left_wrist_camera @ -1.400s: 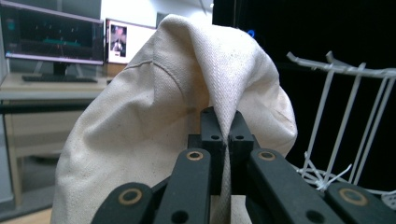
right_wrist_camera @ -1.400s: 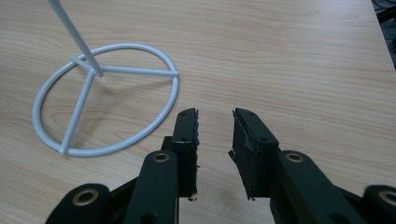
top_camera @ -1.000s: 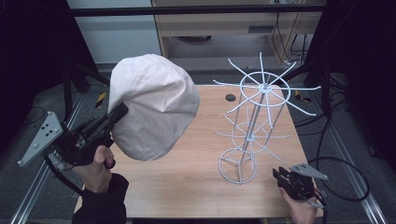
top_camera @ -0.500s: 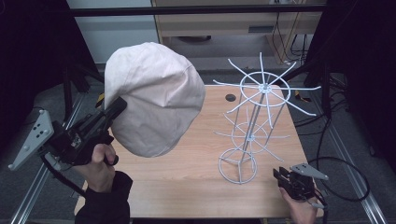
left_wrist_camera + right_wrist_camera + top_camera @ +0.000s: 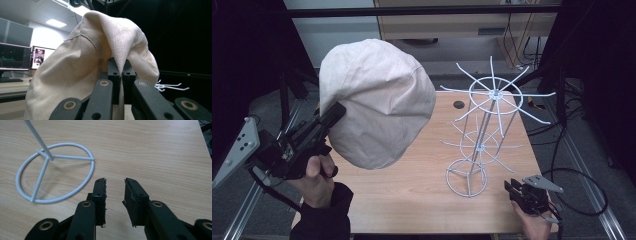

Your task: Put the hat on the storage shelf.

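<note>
A cream fabric hat [image 5: 374, 102] hangs in the air over the table's left half, held by its edge. My left gripper [image 5: 338, 111] is shut on that edge; in the left gripper view the cloth of the hat [image 5: 82, 65] is pinched between the two jaws of my left gripper [image 5: 121, 72]. A white wire rack [image 5: 486, 131] with radiating prongs stands on the table's right side, with its ring base [image 5: 53, 171] in the right gripper view. My right gripper [image 5: 511, 189] rests low at the front right, just right of the base. My right gripper [image 5: 115, 182] is open and holds nothing.
The wooden table [image 5: 412, 195] has a small dark hole [image 5: 458, 105] near its far edge. Metal rails run along both sides of the table. Cables lie on the floor at the right. Monitors [image 5: 15, 56] show behind the hat in the left gripper view.
My left gripper has raised the hat and carried it a little higher and farther from the table. My right gripper has stayed put.
</note>
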The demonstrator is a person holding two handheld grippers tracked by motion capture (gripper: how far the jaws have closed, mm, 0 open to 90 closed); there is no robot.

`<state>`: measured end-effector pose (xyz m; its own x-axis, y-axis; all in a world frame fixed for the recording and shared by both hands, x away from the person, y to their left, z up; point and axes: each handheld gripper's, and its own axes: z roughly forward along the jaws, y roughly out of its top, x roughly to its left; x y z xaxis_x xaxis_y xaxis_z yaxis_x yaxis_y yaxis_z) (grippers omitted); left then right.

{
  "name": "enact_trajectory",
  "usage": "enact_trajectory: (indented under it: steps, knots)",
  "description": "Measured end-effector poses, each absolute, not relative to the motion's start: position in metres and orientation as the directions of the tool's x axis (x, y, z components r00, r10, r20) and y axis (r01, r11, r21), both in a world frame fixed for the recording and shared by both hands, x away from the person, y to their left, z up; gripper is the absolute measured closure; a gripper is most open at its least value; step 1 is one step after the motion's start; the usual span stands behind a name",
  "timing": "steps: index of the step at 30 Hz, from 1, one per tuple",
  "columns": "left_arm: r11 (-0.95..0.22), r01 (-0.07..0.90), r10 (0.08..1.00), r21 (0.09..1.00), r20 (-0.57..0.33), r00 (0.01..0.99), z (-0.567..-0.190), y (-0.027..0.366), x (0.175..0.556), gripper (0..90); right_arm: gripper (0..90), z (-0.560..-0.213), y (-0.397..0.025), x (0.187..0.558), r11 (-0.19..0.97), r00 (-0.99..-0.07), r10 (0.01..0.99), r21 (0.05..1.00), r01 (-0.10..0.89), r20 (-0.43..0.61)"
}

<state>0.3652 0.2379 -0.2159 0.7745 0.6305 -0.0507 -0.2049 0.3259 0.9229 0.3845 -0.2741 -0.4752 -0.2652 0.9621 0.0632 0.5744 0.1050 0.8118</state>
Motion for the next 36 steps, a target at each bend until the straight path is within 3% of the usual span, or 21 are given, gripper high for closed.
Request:
enact_trajectory:
  steps: [20,36]
  knots:
    - [0.349,-0.184,0.538,0.919,-0.036,0.842,-0.205,0.194,0.372,88.4,70.6,-0.475,-0.274,0.385,0.094,-0.265,0.961,0.81,0.579,0.078]
    - [0.264,-0.094,0.531,0.96,-0.064,0.845,-0.225,0.165,0.402,88.3,70.7,-0.476,-0.275,0.385,0.1,-0.266,0.961,0.809,0.579,0.072]
